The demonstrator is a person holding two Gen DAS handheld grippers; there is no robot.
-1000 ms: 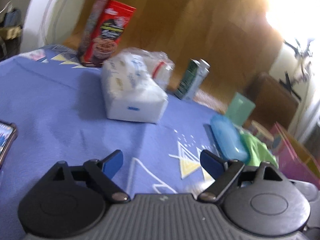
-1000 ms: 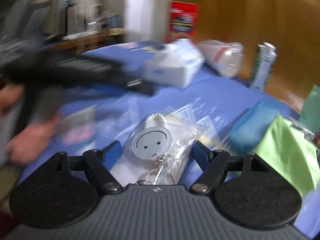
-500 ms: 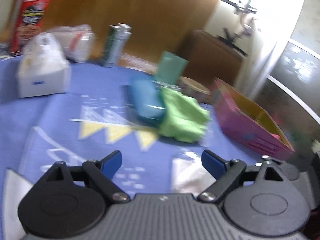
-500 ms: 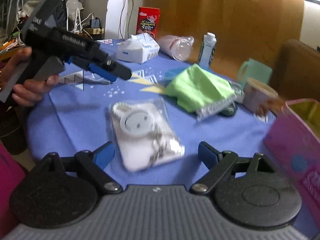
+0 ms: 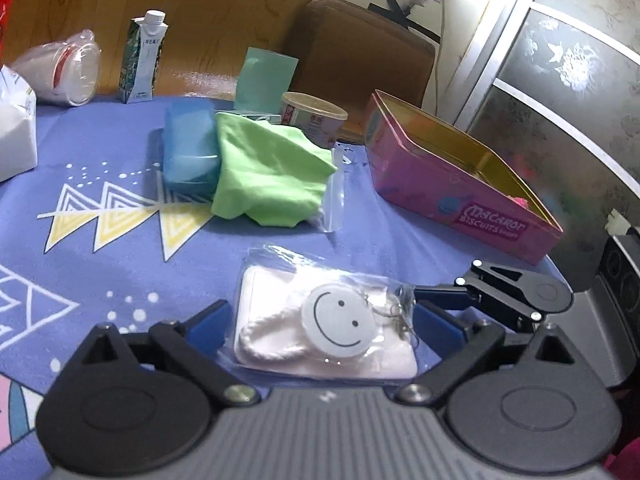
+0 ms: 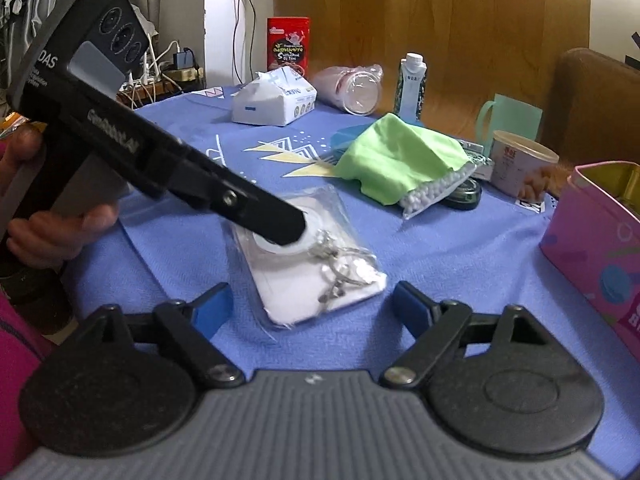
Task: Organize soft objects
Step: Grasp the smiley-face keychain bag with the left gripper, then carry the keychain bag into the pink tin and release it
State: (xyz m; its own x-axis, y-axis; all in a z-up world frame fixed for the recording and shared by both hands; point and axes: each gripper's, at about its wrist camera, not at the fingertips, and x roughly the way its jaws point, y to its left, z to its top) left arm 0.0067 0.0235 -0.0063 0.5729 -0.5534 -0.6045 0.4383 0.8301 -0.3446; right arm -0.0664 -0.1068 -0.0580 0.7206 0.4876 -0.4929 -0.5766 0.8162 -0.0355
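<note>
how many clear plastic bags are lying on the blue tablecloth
2 that I can see. One clear bag holding a white smiley keychain lies nearest, by the grippers. One clear bag of white beads pokes out from under the green cloth. Others may be hidden.

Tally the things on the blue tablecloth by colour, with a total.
White: 2, smiley pouch, tissue pack
Green: 3, cloth, carton, mug
Blue: 1, pack
Pink: 1, tin
Red: 1, box
Total: 8

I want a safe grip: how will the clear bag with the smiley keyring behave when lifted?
The clear bag looks glossy, so probably slippery. Its white pouch seems soft, so it may sag. The loose metal rings could shift and tilt it.
</note>
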